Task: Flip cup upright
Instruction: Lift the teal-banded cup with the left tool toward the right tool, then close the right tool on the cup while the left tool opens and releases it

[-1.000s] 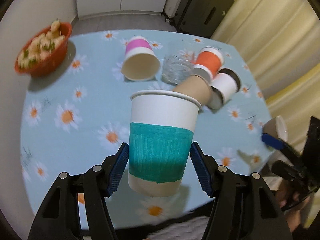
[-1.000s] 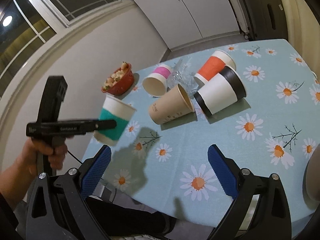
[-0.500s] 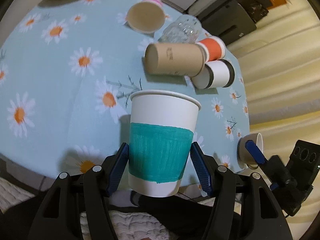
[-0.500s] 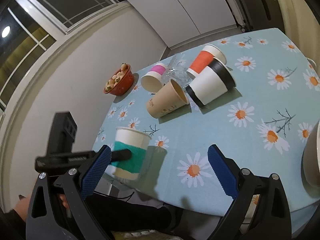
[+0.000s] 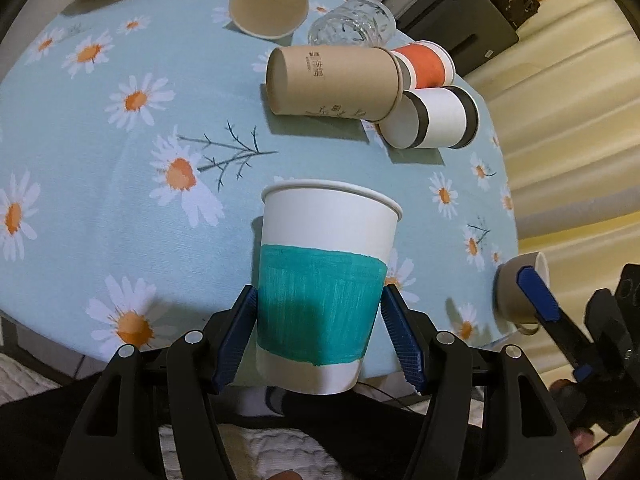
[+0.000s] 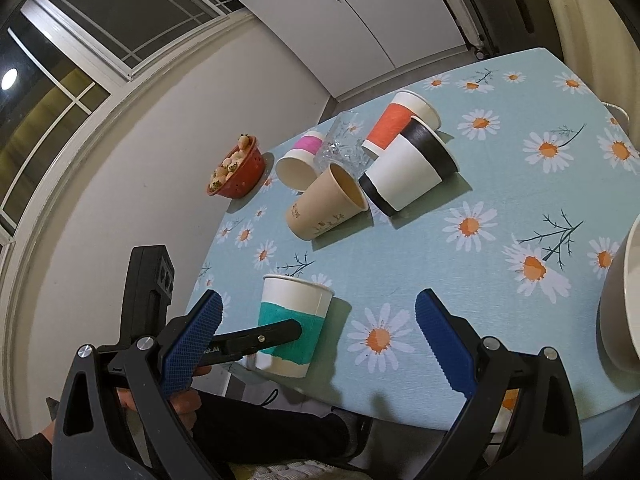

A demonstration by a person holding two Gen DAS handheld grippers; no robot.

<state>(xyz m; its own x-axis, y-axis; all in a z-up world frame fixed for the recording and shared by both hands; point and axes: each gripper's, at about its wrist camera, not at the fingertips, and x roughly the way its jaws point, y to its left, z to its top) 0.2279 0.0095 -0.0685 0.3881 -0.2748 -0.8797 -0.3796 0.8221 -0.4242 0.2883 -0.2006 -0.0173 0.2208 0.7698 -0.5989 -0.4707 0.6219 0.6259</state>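
**Teal cup upright, at counter edge, not released yet**

Left claw (image 5: 320,332) is clamped on the teal-banded cup (image 5: 322,280), pads on the teal band at mid-height. Low grip keeps the rim clear and the cup vertical, mouth up. From the right wrist view the cup (image 6: 294,324) sits at the near edge of the counter (image 6: 500,184); its base looks on or just above the cloth, can't tell which. Placement near the edge makes sense: open cloth there, well apart from the cluster of tipped cups (kraft cup (image 5: 332,80), black-banded cup (image 5: 434,118), orange cup (image 5: 428,66)).

Right claw (image 6: 318,342) is wide, holding nothing, hovering over the near counter edge, beside a grey mug (image 6: 624,300).

Versus 1.0 s ago: the cup was tilted in the air, off to the side of the counter; now it's lower, over the cloth and plumb. Right claw barely moved.

Judgement: flip done, release remains.
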